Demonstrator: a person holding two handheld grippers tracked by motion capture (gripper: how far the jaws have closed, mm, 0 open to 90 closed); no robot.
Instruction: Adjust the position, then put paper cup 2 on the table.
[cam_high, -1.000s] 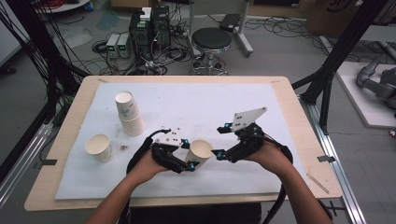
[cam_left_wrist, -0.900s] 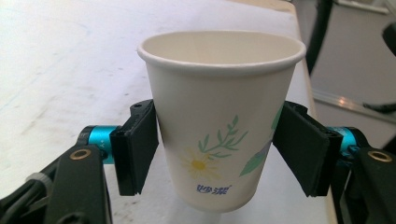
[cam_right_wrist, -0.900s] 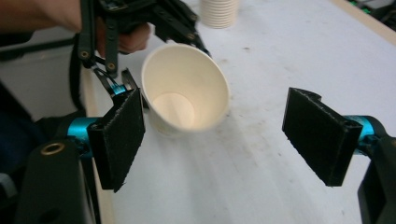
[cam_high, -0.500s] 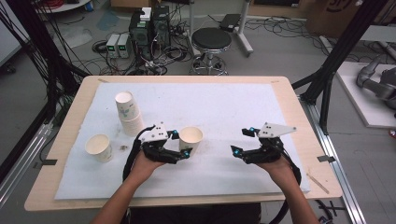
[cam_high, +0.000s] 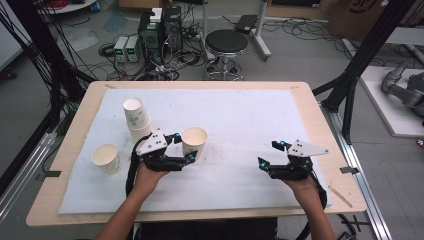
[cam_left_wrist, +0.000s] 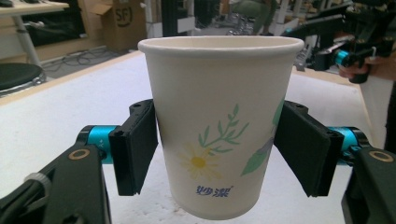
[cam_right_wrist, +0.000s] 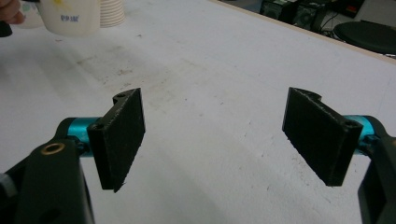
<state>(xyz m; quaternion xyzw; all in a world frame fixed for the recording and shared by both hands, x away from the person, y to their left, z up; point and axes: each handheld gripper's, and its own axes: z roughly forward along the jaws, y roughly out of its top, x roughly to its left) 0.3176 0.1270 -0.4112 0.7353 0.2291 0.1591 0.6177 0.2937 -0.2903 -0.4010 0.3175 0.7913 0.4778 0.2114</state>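
Observation:
A white paper cup (cam_high: 194, 140) with a printed daisy and green leaves stands upright between the jaws of my left gripper (cam_high: 184, 146), left of the table's middle. In the left gripper view both black pads press the sides of the cup (cam_left_wrist: 219, 126), so my left gripper (cam_left_wrist: 217, 154) is shut on it. The cup seems to hang just above the white mat. My right gripper (cam_high: 271, 152) is at the right near the front edge, open. In its own view the right gripper (cam_right_wrist: 215, 135) has nothing between its wide-apart jaws, and the held cup (cam_right_wrist: 74, 16) shows far off.
A stack of paper cups (cam_high: 136, 117) stands at the left of the white mat (cam_high: 240, 115). A single paper cup (cam_high: 106, 157) stands nearer the front left. The wooden table edge (cam_high: 320, 130) borders the mat. A stool (cam_high: 226, 42) and electronics lie beyond the table.
A second ago both grippers met at the cup. The right gripper has let go and drawn away to the right, while the left gripper has carried the cup slightly left and farther away.

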